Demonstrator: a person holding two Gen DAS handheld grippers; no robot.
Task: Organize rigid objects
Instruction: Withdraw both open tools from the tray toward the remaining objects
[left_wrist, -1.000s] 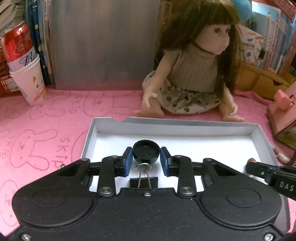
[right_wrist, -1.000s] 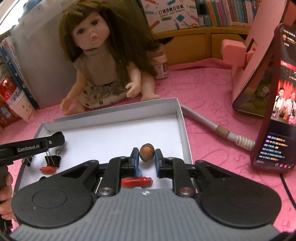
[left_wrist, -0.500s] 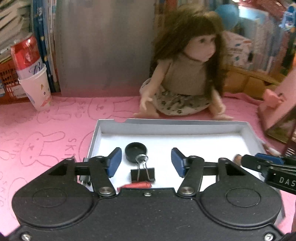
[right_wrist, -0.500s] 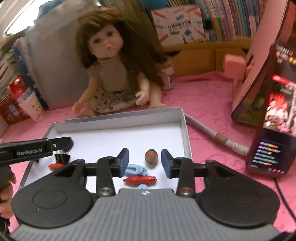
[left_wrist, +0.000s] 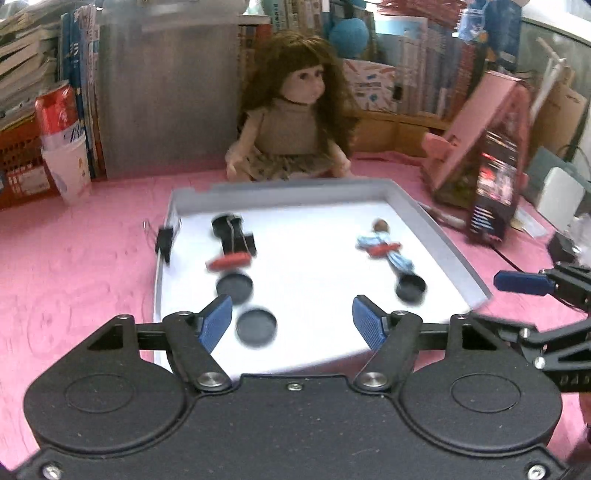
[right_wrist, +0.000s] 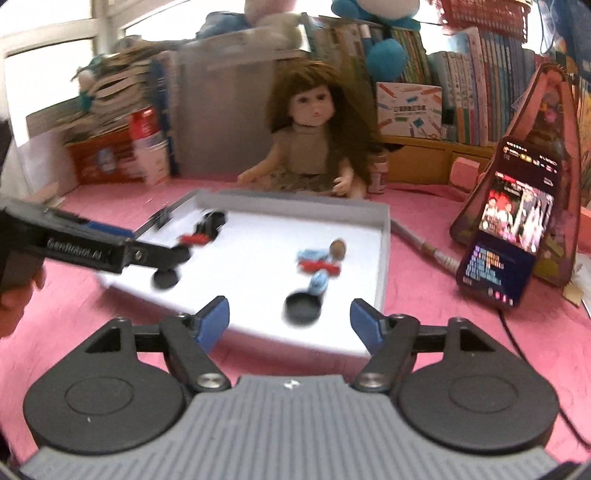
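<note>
A white tray (left_wrist: 436, 229) (right_wrist: 384, 236) holds several small items. On its left side lie black caps (left_wrist: 234, 288), a binder clip (left_wrist: 240, 242) and a red piece (left_wrist: 228, 261). On its right side are a brown nut (right_wrist: 338, 248), a red piece (right_wrist: 319, 265), a blue piece (right_wrist: 319, 280) and a black cap (right_wrist: 303, 308). My left gripper (left_wrist: 291, 317) hangs over the tray's near edge, its jaws opening and empty; a black cap (left_wrist: 256, 326) lies below them, untouched. My right gripper (right_wrist: 290, 321) is also opening with nothing held.
A doll (left_wrist: 295, 125) sits behind the tray on the pink cloth. A can in a paper cup (left_wrist: 62, 147) stands far left. A phone (right_wrist: 509, 229) leans on a pink stand at the right, with a cable (right_wrist: 424, 243) beside the tray. A binder clip (left_wrist: 164, 240) grips the tray's left rim.
Both grippers drew back from the tray and opened. The left one let go of a black cap; the right one let go of the brown nut, which stays in the tray.
</note>
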